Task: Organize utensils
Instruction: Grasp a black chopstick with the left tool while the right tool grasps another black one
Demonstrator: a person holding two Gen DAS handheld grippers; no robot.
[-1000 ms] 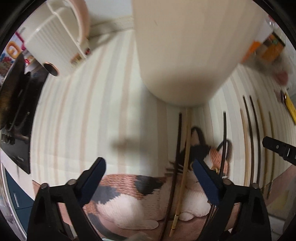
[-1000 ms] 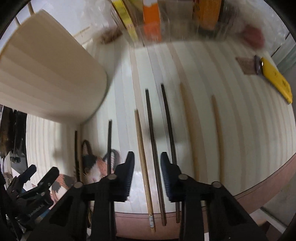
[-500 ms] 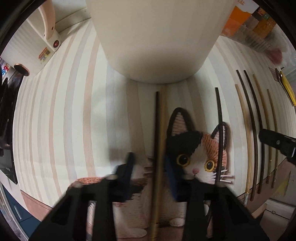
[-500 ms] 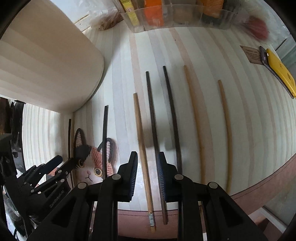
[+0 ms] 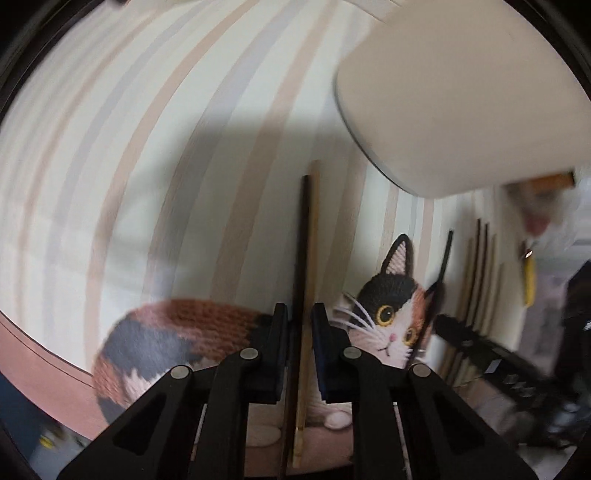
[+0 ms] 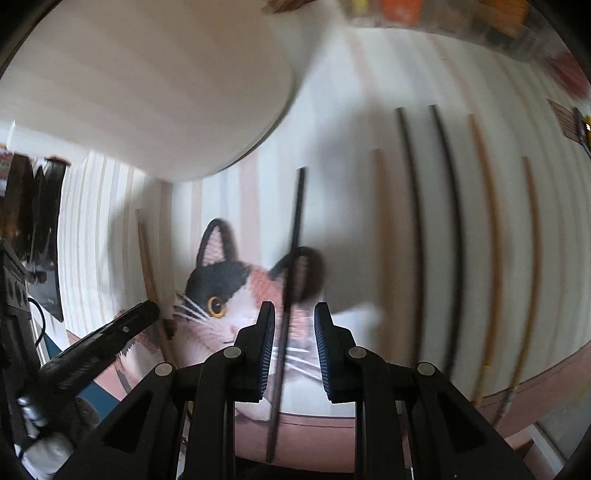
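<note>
Chopsticks lie in a row on a striped tablecloth with a cat picture (image 5: pixel 391 314). In the left wrist view my left gripper (image 5: pixel 299 350) is closed to a narrow gap around a black chopstick (image 5: pixel 303 236) and a light wooden chopstick (image 5: pixel 313 236) lying side by side. In the right wrist view my right gripper (image 6: pixel 293 343) stands partly open over a single black chopstick (image 6: pixel 295 229) that runs between its fingers. Several more dark and wooden chopsticks (image 6: pixel 413 221) lie to the right. A large cream cylindrical holder (image 6: pixel 147 85) stands just behind; it also shows in the left wrist view (image 5: pixel 461 92).
The table's front edge (image 6: pixel 535 387) runs close below the chopstick ends. A clear box with orange packets (image 6: pixel 424 11) stands at the back right. A yellow tool (image 5: pixel 530 280) lies far right. The left gripper shows at the lower left of the right wrist view (image 6: pixel 110 332).
My left gripper has closed in around the black and wooden pair. My right gripper has moved left from the middle chopsticks to over the single black one on the cat's ear.
</note>
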